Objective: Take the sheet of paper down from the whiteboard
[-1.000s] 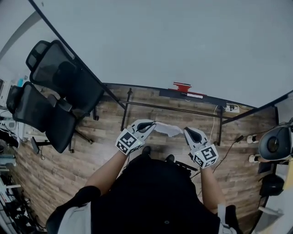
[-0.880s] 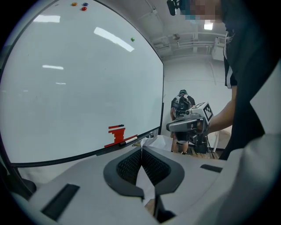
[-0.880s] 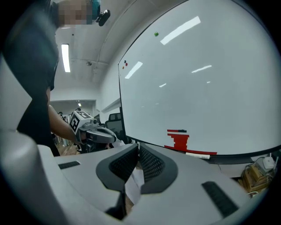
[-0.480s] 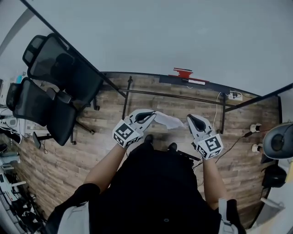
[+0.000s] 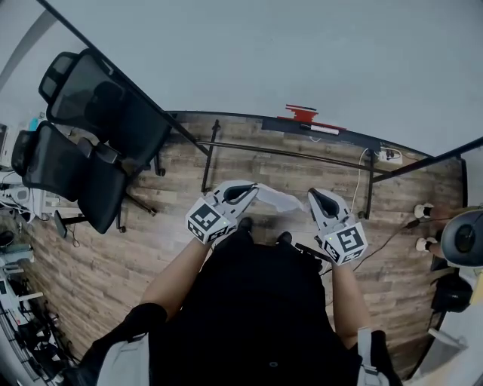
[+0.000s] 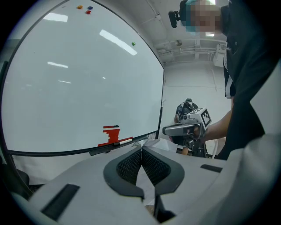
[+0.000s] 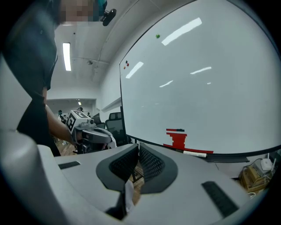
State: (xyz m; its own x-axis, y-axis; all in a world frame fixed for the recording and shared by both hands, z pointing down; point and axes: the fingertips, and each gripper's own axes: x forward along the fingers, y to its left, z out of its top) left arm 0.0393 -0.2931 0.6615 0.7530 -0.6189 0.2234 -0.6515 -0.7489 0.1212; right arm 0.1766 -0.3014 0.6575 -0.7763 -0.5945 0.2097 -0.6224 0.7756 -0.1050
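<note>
The paper is off the whiteboard, low in front of it. The left gripper pinches one end. The paper lies sideways toward the right gripper, whose jaws are together just beside it.

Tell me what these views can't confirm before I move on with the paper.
- Sheet of paper: left gripper view, the left gripper, shut on it, hides most of it.
- White scrap under the right gripper's shut jaws: right gripper view, too little shows to name it.
- Coloured dots on the whiteboard: left gripper view, too small to identify.
</note>
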